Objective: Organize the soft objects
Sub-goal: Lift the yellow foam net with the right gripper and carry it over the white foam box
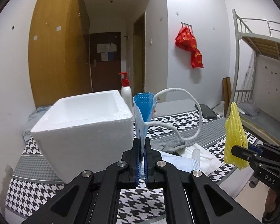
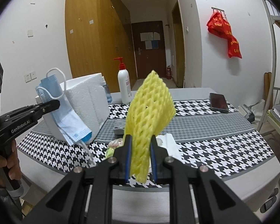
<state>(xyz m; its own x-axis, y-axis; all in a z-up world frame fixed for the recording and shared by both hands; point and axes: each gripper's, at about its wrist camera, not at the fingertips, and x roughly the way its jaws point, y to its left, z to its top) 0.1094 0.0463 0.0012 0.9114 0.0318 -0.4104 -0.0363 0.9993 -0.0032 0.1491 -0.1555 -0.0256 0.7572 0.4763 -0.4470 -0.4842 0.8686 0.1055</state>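
My left gripper (image 1: 142, 143) is shut on a blue face mask (image 1: 142, 110), which stands up between the pads with its white ear loop (image 1: 192, 112) arching right. From the right wrist view the same left gripper (image 2: 54, 103) holds the face mask (image 2: 65, 115) in front of the white foam box (image 2: 87, 102). My right gripper (image 2: 141, 141) is shut on a yellow foam net sleeve (image 2: 149, 112), lifted above the table. The foam box (image 1: 84, 119) stands just left of the mask; the net sleeve (image 1: 234, 136) and right gripper (image 1: 237, 151) appear at the right.
On the houndstooth tablecloth (image 2: 224, 145) lie a grey sock (image 2: 119, 126), white tissues (image 2: 169, 143), another mask (image 1: 179, 163), a dark phone (image 2: 218, 102) and a white pump bottle (image 2: 124, 84). A bunk bed (image 1: 261, 56) stands right. A hand (image 2: 3, 166) grips the left tool.
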